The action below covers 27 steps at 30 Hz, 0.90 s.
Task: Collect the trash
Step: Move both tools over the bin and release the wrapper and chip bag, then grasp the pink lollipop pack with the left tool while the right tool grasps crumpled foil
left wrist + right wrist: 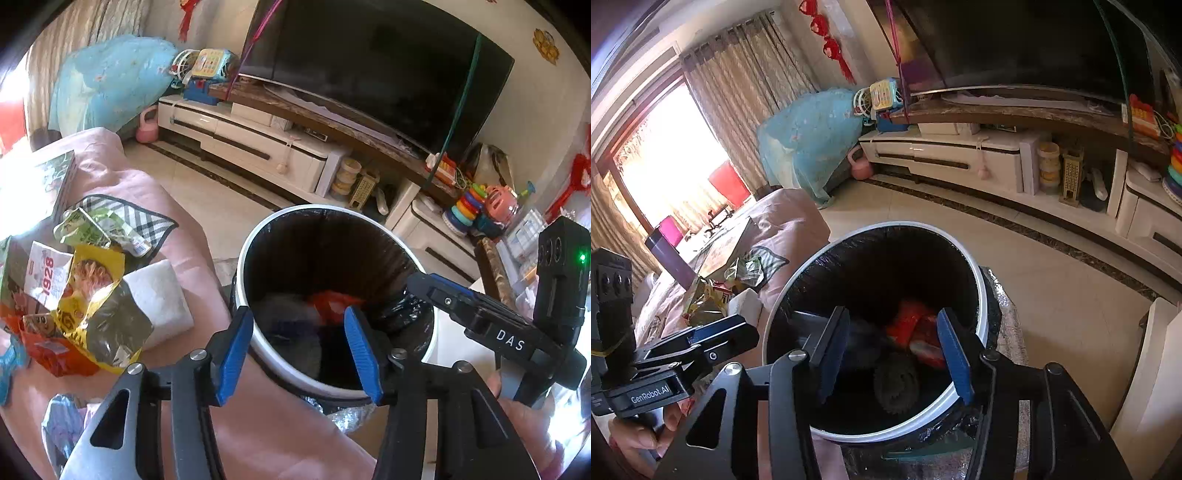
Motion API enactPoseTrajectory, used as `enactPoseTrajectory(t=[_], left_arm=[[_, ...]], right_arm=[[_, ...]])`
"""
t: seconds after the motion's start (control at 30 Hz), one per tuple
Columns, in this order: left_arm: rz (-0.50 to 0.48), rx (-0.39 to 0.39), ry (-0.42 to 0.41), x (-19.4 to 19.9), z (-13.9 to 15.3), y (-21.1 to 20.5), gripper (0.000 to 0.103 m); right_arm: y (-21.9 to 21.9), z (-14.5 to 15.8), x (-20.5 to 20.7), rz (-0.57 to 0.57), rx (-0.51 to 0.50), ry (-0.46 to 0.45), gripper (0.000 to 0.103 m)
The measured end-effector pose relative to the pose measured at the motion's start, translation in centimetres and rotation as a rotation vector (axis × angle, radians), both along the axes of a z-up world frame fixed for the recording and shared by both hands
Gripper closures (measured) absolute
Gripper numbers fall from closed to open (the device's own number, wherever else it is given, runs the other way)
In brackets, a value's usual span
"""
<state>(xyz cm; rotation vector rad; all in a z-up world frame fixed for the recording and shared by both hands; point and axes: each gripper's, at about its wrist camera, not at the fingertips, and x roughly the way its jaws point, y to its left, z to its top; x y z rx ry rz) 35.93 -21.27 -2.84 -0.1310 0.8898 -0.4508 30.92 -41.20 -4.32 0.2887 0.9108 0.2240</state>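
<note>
A round bin with a white rim (pixel 314 208) (pixel 982 280) and a black liner stands beside a pink-covered surface (pixel 184 236). At its bottom lie an orange-red wrapper (pixel 328 306) (pixel 916 325) and a dark fuzzy lump (pixel 895 384). My left gripper (pixel 297 314) hangs open over the bin mouth with nothing between its blue pads. My right gripper (pixel 893 312) is open over the same bin, also with nothing in it. On the pink cover lie a yellow snack bag (pixel 92 295), a green wrapper (pixel 92 225), a red wrapper (pixel 55 354) and a white folded pad (pixel 159 295).
A long white TV stand (pixel 258 147) with a large dark TV (pixel 369 66) runs along the far wall, with toys (pixel 476 206) at its right end. Tiled floor (pixel 1052 295) lies between the stand and the bin. A silver foil sheet (pixel 1008 325) sits under the bin.
</note>
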Motion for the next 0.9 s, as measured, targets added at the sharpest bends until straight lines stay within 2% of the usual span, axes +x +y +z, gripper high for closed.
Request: enactPoseTrajectory(t=[0.17, 0.27, 0.33, 0.4, 0.7, 0.9], left_arm=[[0.001, -0.024, -0.019, -1.8, 0.4, 1.3, 0.047], [-0.002, -0.034, -0.034, -3.8, 0.7, 2.5, 0.045], [-0.004, -0.046, -0.028, -5.1, 0.6, 3.5, 0.043], [-0.004, -0.055, -0.026, -6.5, 0.6, 4.4, 0.043], [0.012, -0.035, -0.044, -13.3, 0.8, 9.8, 0.042], [0.086, -0.027, -0.034, -16.6, 0.9, 14.8, 0.042]], right_arm=[[0.0, 0.7, -0.8, -0.009, 0.011, -0.017, 0.040], [0.4, 1.1, -1.9, -0.015, 0.018, -0.028, 0.028], [0.8, 1.3, -3.0, -0.016, 0.029, -0.033, 0.016], [1.3, 1.4, -3.7, -0.019, 0.041, -0.033, 0.010], [4.4, 0.7, -7.5, -0.009, 0.084, -0.014, 0.008], [6.9, 0.5, -9.2, 0.014, 0.100, -0.005, 0.008]])
